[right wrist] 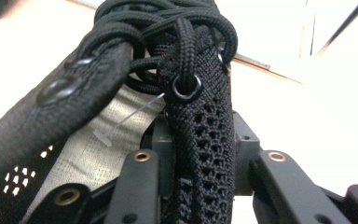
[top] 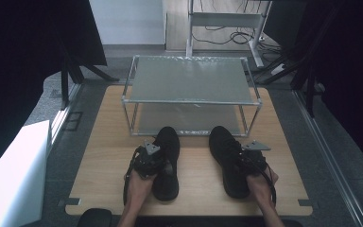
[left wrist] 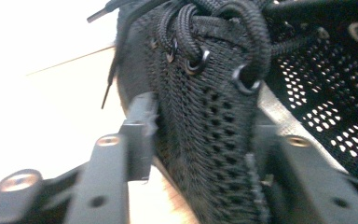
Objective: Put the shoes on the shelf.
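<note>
With both hands low at the near edge of the wooden table (top: 99,142), each gripper is clamped on a black sneaker. Left gripper (top: 147,158) has its jaws closed narrow on the mesh side wall of the left sneaker (top: 168,161), near the collar; in the left gripper view the knit panel (left wrist: 200,140) is pinched between the two black jaws, open-weave with small holes, metal eyelets and thick round braided laces (left wrist: 214,23) bunched above. Perforated lining and a pale grey woven insole show to the right inside the shoe. Right gripper (top: 251,158) is likewise closed on the right sneaker (top: 227,158); in the right gripper view the jaws squeeze a vertical strip of honeycomb mesh (right wrist: 205,140) with a black ring eyelet on top, laces (right wrist: 168,18) knotted over it, a smooth padded collar sweeping off left, and a clear plastic tag fastener (right wrist: 121,121) lying on the pale insole. Both sneakers sit soles-down on the table, side by side but apart, toes pointing toward a two-tier shoe rack (top: 189,80) just beyond them: metal tube frame, flat grey translucent-looking shelves, rectangular. Grey triangular plates sit on top of both grippers. A white box shape (top: 14,170) stands off the table at left.
</note>
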Available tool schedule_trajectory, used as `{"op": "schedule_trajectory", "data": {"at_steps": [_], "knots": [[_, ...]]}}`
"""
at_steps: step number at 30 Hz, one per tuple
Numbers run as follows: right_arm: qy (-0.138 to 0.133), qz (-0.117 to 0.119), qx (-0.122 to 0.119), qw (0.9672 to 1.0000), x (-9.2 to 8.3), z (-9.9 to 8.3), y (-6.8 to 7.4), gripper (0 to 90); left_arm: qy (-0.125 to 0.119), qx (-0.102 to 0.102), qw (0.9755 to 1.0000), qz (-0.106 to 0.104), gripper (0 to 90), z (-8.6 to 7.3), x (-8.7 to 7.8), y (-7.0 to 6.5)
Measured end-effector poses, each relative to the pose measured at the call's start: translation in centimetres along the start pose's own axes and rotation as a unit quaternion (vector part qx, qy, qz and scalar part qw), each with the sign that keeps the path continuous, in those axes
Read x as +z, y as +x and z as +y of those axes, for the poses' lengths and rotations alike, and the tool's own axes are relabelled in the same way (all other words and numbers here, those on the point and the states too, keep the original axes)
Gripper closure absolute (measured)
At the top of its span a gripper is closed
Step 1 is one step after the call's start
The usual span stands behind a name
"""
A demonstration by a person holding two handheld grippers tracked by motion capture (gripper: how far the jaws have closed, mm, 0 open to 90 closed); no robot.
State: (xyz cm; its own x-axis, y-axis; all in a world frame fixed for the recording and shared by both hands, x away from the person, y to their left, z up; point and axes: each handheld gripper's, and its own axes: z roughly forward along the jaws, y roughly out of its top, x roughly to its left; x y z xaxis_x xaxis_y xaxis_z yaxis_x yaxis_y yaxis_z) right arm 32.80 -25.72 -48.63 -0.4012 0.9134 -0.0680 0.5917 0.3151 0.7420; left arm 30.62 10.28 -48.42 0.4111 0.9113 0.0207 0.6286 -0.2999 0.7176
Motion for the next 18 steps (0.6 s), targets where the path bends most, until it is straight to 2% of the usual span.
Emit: {"op": "schedule_trajectory", "data": {"at_steps": [1, 4, 6, 8, 11, 14, 15, 17, 18], "knots": [[-0.002, 0.003, 0.007, 1.0000, 0.0, -0.1, -0.1, 72.7, -0.001, 0.001, 1.0000, 0.004, 66.2, 0.0, 0.0, 0.1], [-0.006, 0.020, 0.036, 0.9991, -0.2, -0.1, -0.7, 73.3, -0.004, -0.006, 1.0000, 0.004, 74.5, -0.1, -0.2, 0.7], [-0.008, 0.037, 0.059, 0.9975, -0.2, -0.2, -1.3, 74.0, -0.008, -0.013, 0.9999, -0.009, 76.6, -0.1, 0.0, 1.1], [-0.012, 0.053, 0.079, 0.9954, -0.3, -0.2, -1.8, 74.5, -0.008, -0.005, 0.9999, -0.009, 78.1, 0.0, 0.1, 1.1], [-0.016, 0.075, 0.101, 0.9920, -0.3, -0.3, -2.2, 75.1, -0.007, -0.011, 0.9995, -0.028, 78.8, 0.3, 0.3, 1.7], [-0.016, 0.084, 0.108, 0.9904, -0.4, -0.4, -2.4, 75.4, -0.008, -0.031, 0.9981, -0.052, 79.6, 0.5, 0.3, 2.6], [-0.018, 0.090, 0.114, 0.9892, -0.4, -0.4, -2.5, 75.5, -0.010, -0.044, 0.9968, -0.066, 79.9, 0.4, 0.2, 3.1], [-0.024, 0.108, 0.132, 0.9851, -0.5, -0.4, -2.7, 75.5, -0.018, -0.062, 0.9944, -0.083, 80.0, 0.3, 0.1, 3.5], [-0.028, 0.116, 0.140, 0.9830, -0.6, -0.4, -2.8, 75.5, -0.021, -0.065, 0.9940, -0.086, 80.0, 0.3, 0.0, 3.5]]}}
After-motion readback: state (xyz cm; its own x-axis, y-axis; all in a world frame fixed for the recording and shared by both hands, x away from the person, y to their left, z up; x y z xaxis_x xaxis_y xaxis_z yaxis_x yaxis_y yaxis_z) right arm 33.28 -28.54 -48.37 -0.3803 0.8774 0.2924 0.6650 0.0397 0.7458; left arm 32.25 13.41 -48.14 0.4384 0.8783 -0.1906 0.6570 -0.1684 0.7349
